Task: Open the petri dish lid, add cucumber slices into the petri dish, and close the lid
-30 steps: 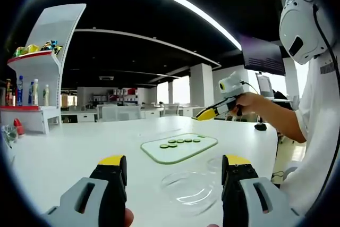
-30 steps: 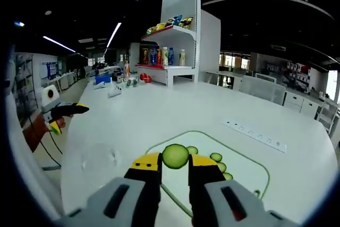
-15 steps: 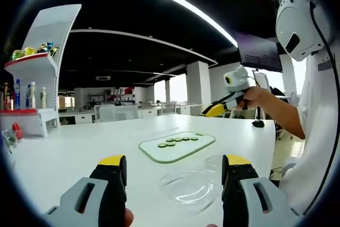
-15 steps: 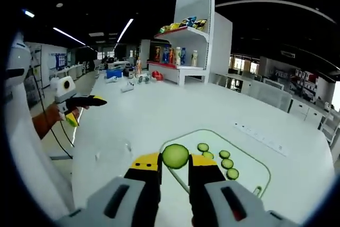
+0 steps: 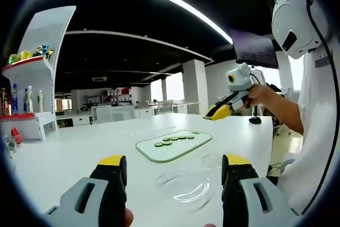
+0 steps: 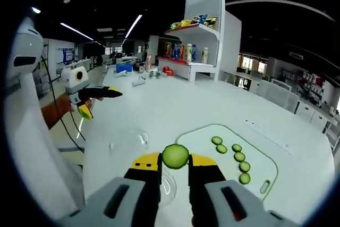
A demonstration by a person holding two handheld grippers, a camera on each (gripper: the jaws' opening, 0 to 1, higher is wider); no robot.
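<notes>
holding one cucumber slice (image 6: 175, 156); five slices (image 6: 234, 154) on board (image 6: 268, 158).

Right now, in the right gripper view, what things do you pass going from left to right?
Left gripper → clear petri dish → cucumber slice held in the right gripper's jaws → cucumber slices on the cutting board.

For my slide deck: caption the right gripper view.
Right tongs carrying a cucumber slice toward the open petri dish.

No text, label or number is legible in either view.
</notes>
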